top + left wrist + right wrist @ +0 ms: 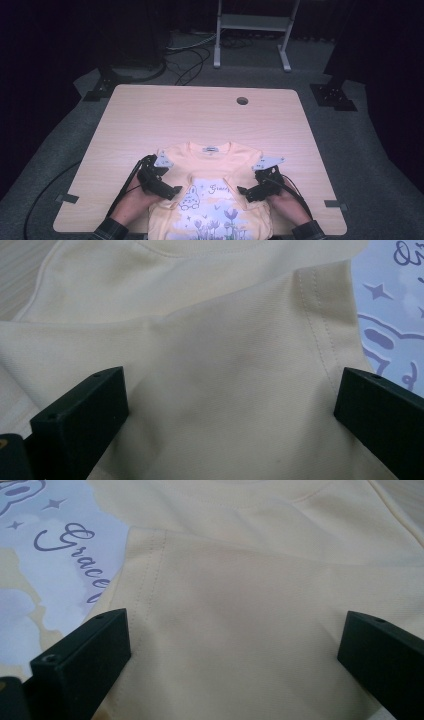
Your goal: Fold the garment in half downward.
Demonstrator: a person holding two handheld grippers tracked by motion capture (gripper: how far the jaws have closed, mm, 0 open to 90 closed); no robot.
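A T-shirt (pixel 212 200) lies flat on the table (pixel 200 120), near the middle of the near edge, its collar toward the far edge and its hem over the near edge. Both sleeves are folded inward onto the chest. The left gripper (pixel 172 191) sits on the folded left sleeve (pixel 225 390), the right gripper (pixel 245 192) on the folded right sleeve (pixel 250 630), with the printed chest panel (pixel 210 205) between them. A cable hole (pixel 242 100) sits near the far edge, right of centre. Beyond the far edge, a stand (pixel 252 30) is on the floor.
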